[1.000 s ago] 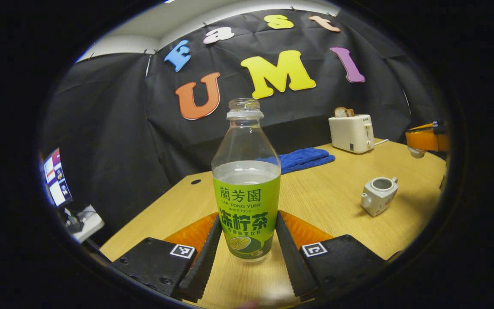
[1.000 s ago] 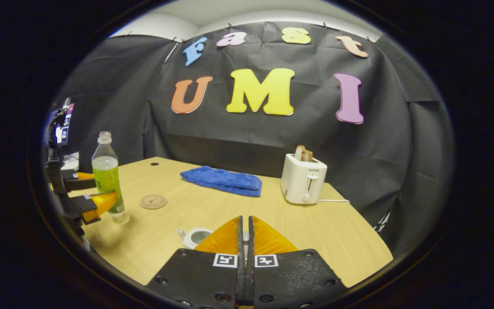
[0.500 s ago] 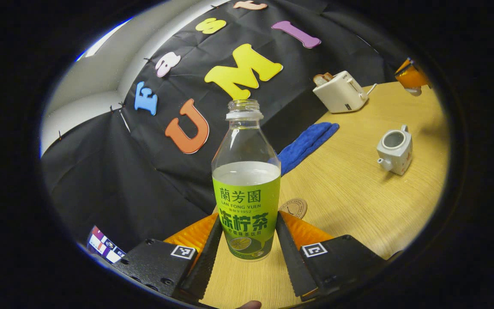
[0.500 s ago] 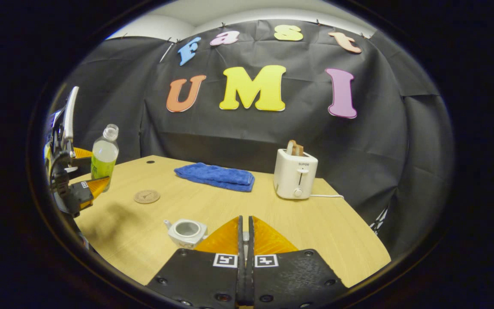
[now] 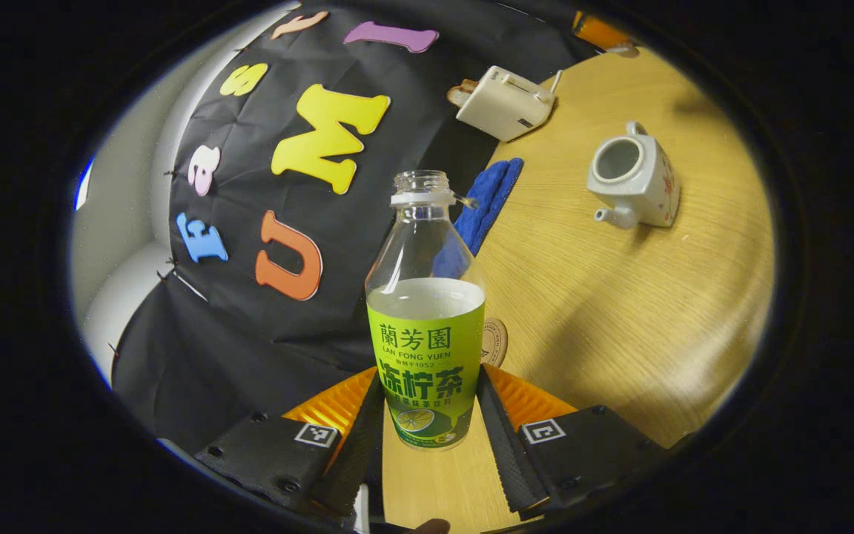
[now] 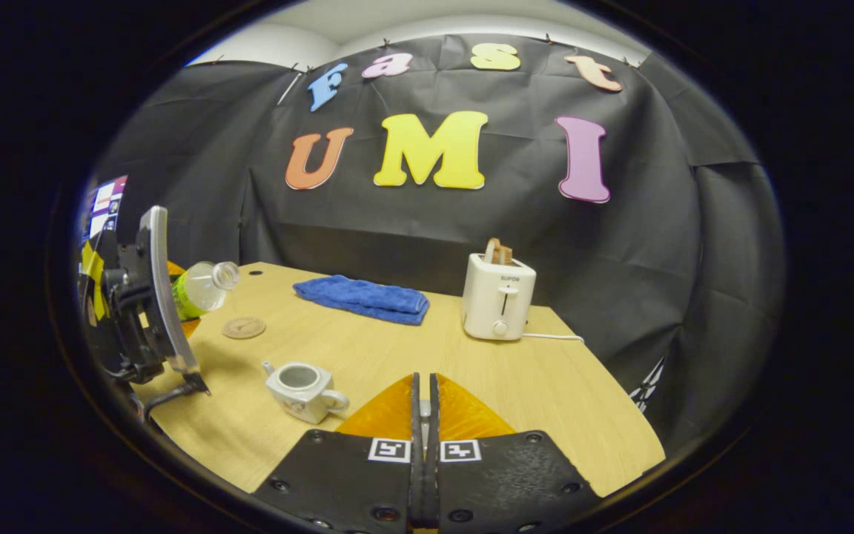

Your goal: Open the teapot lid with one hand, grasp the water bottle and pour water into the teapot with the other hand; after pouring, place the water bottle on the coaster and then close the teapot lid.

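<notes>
My left gripper [image 5: 427, 386] is shut on the lower part of an uncapped water bottle [image 5: 425, 334] with a green label, about half full. In the right gripper view the bottle [image 6: 201, 285] is in the air and tipped far over, its mouth pointing toward the white teapot [image 6: 301, 386]. The teapot [image 5: 631, 178] stands lidless on the table, apart from the bottle. A round coaster [image 5: 495, 343] lies on the table partly behind the bottle, and the coaster [image 6: 243, 327] is bare. My right gripper [image 6: 421, 380] is shut, with a sliver of the teapot lid [image 6: 421, 408] between its fingers.
A folded blue towel [image 6: 362, 297] and a white toaster [image 6: 497, 297] with toast sit at the back of the wooden table [image 6: 545, 400]. A screen [image 6: 104, 204] glows beyond the table's left edge. The left gripper's body [image 6: 138, 304] hangs over the table's left corner.
The left gripper lifted the bottle off the table and tilted it steadily toward the teapot. The right gripper stayed shut and drifted slightly, so the teapot now shows more fully.
</notes>
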Action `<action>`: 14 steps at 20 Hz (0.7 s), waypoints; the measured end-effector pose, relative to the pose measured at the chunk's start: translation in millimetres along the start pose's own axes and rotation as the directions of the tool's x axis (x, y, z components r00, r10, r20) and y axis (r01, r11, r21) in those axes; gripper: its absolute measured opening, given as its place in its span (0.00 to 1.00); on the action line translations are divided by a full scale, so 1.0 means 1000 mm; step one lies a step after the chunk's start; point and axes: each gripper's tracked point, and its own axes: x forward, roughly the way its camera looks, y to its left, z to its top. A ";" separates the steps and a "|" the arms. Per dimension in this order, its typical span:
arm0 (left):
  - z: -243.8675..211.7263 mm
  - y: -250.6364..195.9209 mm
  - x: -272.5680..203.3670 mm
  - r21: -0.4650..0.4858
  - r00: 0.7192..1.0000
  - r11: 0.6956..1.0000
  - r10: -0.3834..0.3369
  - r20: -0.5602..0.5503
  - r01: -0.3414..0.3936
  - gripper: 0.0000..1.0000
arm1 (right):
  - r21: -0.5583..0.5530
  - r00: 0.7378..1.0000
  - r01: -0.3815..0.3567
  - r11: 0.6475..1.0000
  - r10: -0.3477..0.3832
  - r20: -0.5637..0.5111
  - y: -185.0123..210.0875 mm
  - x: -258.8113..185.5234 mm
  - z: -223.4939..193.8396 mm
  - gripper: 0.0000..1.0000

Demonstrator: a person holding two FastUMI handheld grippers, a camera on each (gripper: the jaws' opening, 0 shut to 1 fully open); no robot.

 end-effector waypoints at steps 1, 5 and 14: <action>0.004 -0.002 0.001 0.041 1.000 0.999 -0.002 0.003 0.002 0.75 | 0.000 1.000 -0.002 1.000 0.002 -0.003 -0.003 0.001 -0.003 0.00; 0.018 -0.007 0.002 0.173 1.000 0.985 -0.017 0.000 0.017 0.75 | 0.013 1.000 -0.006 1.000 0.006 -0.011 -0.011 0.002 -0.010 0.00; 0.032 -0.023 -0.005 0.409 1.000 0.913 -0.021 0.017 0.012 0.75 | 0.037 1.000 0.008 0.999 -0.007 -0.021 -0.026 0.001 -0.022 0.00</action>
